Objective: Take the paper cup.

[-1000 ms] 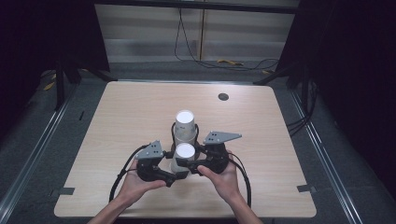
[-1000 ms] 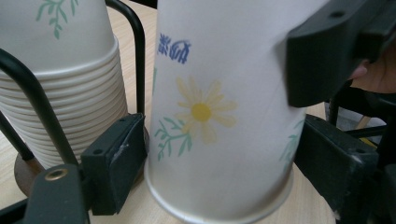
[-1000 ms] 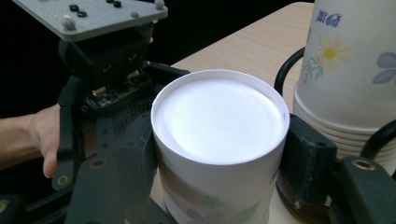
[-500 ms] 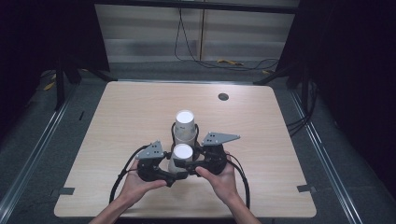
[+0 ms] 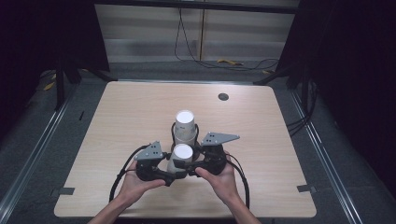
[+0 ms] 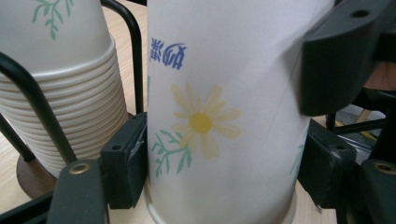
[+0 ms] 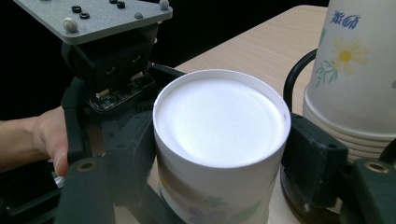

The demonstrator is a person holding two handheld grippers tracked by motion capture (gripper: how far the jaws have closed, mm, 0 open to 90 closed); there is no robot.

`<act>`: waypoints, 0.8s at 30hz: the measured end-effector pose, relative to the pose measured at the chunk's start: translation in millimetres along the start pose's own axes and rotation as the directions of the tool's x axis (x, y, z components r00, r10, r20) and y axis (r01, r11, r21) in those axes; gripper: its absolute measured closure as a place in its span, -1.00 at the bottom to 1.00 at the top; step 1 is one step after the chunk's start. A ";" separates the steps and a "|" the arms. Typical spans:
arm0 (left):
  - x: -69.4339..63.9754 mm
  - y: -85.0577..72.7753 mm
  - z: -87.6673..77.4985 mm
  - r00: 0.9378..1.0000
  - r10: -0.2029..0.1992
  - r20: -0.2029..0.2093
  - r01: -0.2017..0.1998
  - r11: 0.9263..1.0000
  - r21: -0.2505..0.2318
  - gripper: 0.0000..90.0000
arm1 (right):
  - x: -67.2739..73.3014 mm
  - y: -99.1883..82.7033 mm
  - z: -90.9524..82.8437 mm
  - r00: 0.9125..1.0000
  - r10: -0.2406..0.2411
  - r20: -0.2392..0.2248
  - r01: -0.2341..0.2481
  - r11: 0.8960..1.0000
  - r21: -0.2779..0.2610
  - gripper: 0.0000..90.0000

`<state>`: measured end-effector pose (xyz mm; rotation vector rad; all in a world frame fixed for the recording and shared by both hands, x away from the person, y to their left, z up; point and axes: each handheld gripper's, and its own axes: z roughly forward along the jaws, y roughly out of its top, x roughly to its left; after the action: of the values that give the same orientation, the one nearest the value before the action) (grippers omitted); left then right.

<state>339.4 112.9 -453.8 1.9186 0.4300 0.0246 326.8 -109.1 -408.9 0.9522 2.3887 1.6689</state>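
White paper with a printed daisy, yellow at the centre with pale petals and green sprigs, plus blue characters higher up: that is the cup (image 6: 219, 116), standing upside down near the front middle of the table (image 5: 116, 116), its flat white base facing up.

At its left, the left gripper (image 5: 172, 173) has just been closing. Its own view shows both black jaws against the cup's lower wall, one on each side, clamped on it just above the rolled rim. A hand (image 5: 135, 184) cradles this gripper from below.

In the middle, the cup's round base shows plainly in the right gripper view, with a raised edge ring and a smooth recessed disc.

At the right, the right gripper (image 5: 189, 169) has just been opening. Its jaws flank the cup near the top; whether the pads touch the wall I cannot tell. The right hand (image 5: 219, 179) holds it.

Just behind the cup stands a stack (image 5: 186, 127) of like cups, also inverted, nested in a black wire holder (image 6: 35, 105) on a dark round foot. The stack's many rims show as tight ridges, and the same daisy and blue print mark its top cup.
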 end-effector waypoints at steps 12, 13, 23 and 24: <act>5.1 -0.4 -5.0 1.000 -0.013 -0.005 0.013 0.999 0.047 -0.40 | -3.7 1.0 -7.2 1.000 0.015 0.013 -0.015 1.000 -0.014 -0.48; 5.5 -0.5 -5.4 1.000 -0.013 -0.007 0.013 0.999 0.052 -0.40 | -4.1 1.1 -8.3 1.000 0.016 0.014 -0.016 1.000 -0.015 -0.48; 8.7 0.7 -11.6 0.999 -0.033 -0.002 0.033 0.997 0.063 -0.39 | -9.5 6.6 -24.3 0.999 0.020 0.034 -0.018 0.999 -0.046 -0.48; 9.4 1.2 -12.4 0.999 -0.040 0.001 0.040 0.997 0.067 -0.39 | -10.1 6.4 -25.4 0.999 0.020 0.037 -0.019 0.999 -0.044 -0.48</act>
<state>345.9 126.5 -449.7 1.9754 0.4721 -0.0187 327.7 -133.9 -395.9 0.9944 2.3167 1.6870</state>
